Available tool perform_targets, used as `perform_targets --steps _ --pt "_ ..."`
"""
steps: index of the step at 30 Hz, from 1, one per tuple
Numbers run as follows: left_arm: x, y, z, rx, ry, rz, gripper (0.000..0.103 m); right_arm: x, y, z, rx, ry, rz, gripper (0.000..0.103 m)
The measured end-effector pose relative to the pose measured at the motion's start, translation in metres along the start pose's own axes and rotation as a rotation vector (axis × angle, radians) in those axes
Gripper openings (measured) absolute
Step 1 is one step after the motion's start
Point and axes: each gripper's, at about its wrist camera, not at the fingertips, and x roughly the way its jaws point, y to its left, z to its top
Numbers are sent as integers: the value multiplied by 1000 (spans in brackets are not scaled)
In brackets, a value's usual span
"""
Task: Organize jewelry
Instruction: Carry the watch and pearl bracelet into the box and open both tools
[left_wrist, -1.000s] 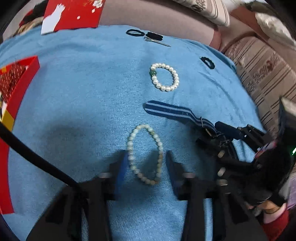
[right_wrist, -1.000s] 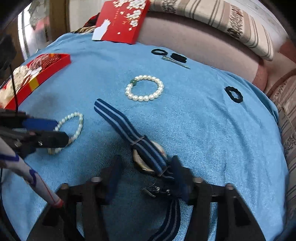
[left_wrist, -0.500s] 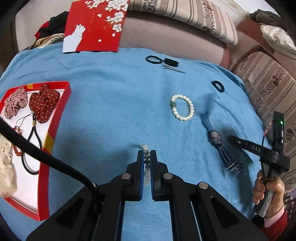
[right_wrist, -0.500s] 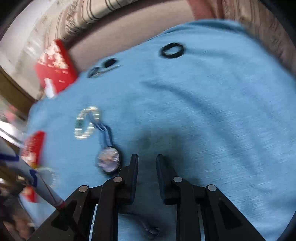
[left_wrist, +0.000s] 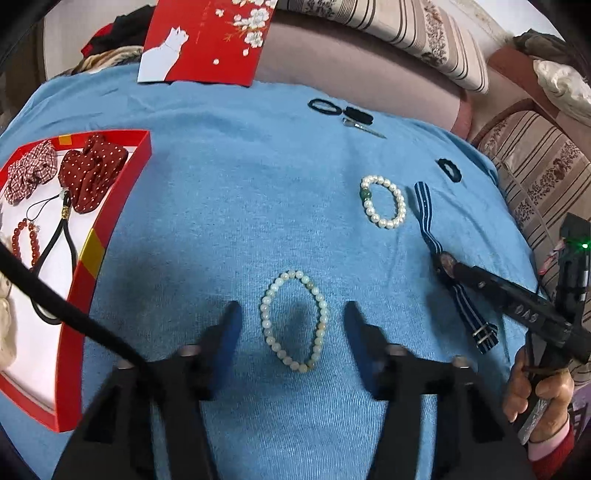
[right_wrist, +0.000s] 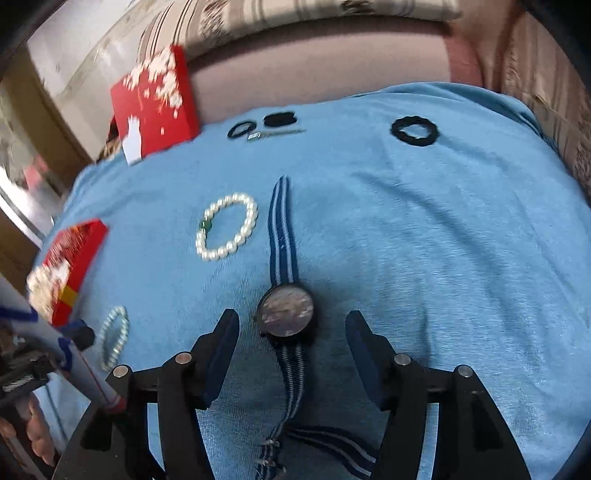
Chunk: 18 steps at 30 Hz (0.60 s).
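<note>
On the blue cloth a pale jade-bead bracelet (left_wrist: 294, 320) lies flat between the spread fingers of my left gripper (left_wrist: 293, 325); its jaws are opening and the pads stand clear of the beads. My right gripper (right_wrist: 291, 332) is opening too, with a round watch (right_wrist: 286, 312) on a blue striped strap (right_wrist: 282, 229) lying between its fingers, untouched. A white pearl bracelet with one green bead (left_wrist: 384, 201) (right_wrist: 226, 232) rests farther back. The red tray (left_wrist: 114, 206) at the left holds scrunchies, a red bead string and a black cord.
Black hair ties (left_wrist: 324, 106) (left_wrist: 449, 170) and a metal hair clip (left_wrist: 364, 127) lie near the cloth's far edge. A red card with a white cat (left_wrist: 207, 40) leans against the sofa. Striped cushions border the back and right. A hand (left_wrist: 535, 391) holds the right gripper's handle.
The left gripper was shut on the jade bracelet half a second ago; it has now opened and the bracelet lies flat. The right gripper opened and swung to straddle the watch face.
</note>
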Motion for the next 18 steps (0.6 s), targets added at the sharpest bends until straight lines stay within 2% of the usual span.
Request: perform_targets --steps 4,5,6,7,8,12,15,16,18 --pt "23 -7 -3 35 57 23 61 16 10 -4 -52 22 -83 64" --pt "26 -10 -4 53 48 44 60 16 12 -5 -67 15 -100 57" --pt "27 -13 -5 71 35 60 45 18 16 -5 -88 13 -115 51" --pt "28 -16 -6 93 35 76 18 18 17 -5 -96 9 -116 45" --pt "28 -16 -5 107 39 79 11 18 18 -6 -96 1 -124 45" --pt "15 -2 1 31 33 -12 10 13 16 -4 -62 -25 -112 41" --pt "-10 11 11 -10 -22 -55 10 -1 18 -2 -34 -73 -105 41" --pt "-20 16 14 -19 -46 -61 6 -6 19 -1 -27 -91 -102 41" --pt "-44 30 23 -43 -103 -77 5 -16 22 0 -12 -123 -96 41"
